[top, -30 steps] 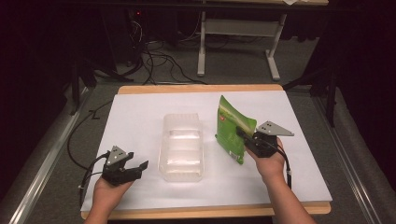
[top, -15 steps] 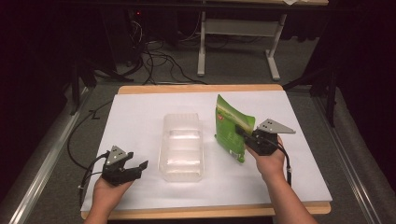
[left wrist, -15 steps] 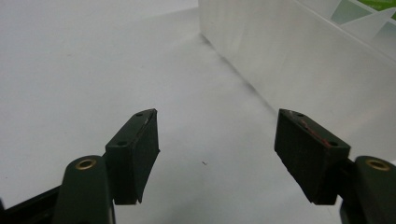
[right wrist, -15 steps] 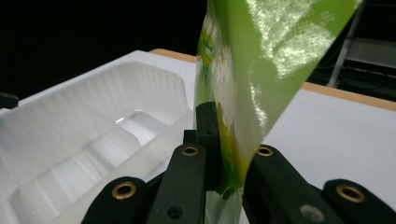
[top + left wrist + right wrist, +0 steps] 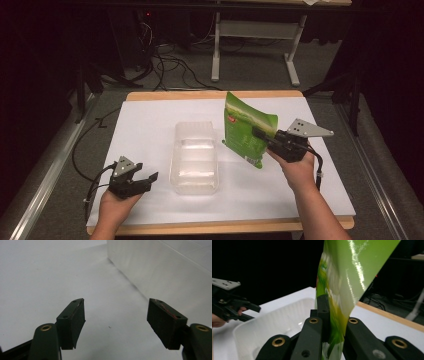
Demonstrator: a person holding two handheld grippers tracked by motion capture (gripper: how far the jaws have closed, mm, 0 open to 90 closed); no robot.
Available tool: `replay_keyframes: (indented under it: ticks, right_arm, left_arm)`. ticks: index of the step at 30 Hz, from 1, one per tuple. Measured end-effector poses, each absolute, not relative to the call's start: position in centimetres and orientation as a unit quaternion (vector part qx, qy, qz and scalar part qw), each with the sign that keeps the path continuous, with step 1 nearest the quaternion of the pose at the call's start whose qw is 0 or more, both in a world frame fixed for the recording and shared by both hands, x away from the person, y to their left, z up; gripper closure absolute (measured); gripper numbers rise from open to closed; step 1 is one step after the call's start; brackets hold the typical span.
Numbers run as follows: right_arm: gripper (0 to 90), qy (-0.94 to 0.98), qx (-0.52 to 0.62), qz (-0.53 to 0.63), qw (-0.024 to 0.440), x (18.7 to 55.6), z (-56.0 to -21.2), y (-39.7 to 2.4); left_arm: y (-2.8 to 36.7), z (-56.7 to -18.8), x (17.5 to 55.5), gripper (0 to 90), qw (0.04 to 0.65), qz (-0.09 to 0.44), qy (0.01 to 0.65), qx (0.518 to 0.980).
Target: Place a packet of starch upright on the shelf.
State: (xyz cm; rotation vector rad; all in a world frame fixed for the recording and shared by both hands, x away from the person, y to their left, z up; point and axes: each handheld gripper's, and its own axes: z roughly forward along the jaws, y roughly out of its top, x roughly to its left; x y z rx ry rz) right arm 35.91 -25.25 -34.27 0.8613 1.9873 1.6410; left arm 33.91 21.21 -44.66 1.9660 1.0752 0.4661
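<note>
Right gripper (image 5: 261,136) pinches green pouch (image 5: 246,127) upright, lifted just beside clear plastic tray (image 5: 195,159), likely for loading. Left gripper (image 5: 146,179) rests on table (image 5: 150,120), jaws wide, empty.

Left gripper (image 5: 145,181): black body, two flat black jaws with dark rectangular pads (image 5: 73,320), small screw holes on the pad tops, a thin reddish streak along one pad edge; brass-ringed pivots on dark green-black arms; small grey three-cornered plate on top; black cable trailing off in a loop

Right gripper (image 5: 261,136): same black build, brass-ringed pivot holes on its linkage arms (image 5: 313,335), larger grey three-cornered plate with small holes on top, black cable running back along the wrist

Left hand (image 5: 116,207) and right hand (image 5: 296,169): bare, forearms bare, no sleeves or gloves seen
</note>
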Motion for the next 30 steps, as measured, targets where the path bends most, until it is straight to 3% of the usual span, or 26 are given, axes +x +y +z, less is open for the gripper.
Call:
replay_keyframes:
  ticks: [30]
  right_arm:
    - [89.0,0.76,0.175,0.618,0.101,40.6,-33.3,-16.4]
  left_arm:
    - [21.6,-44.9,33.8,30.9,0.404,0.191,0.437,0.78]
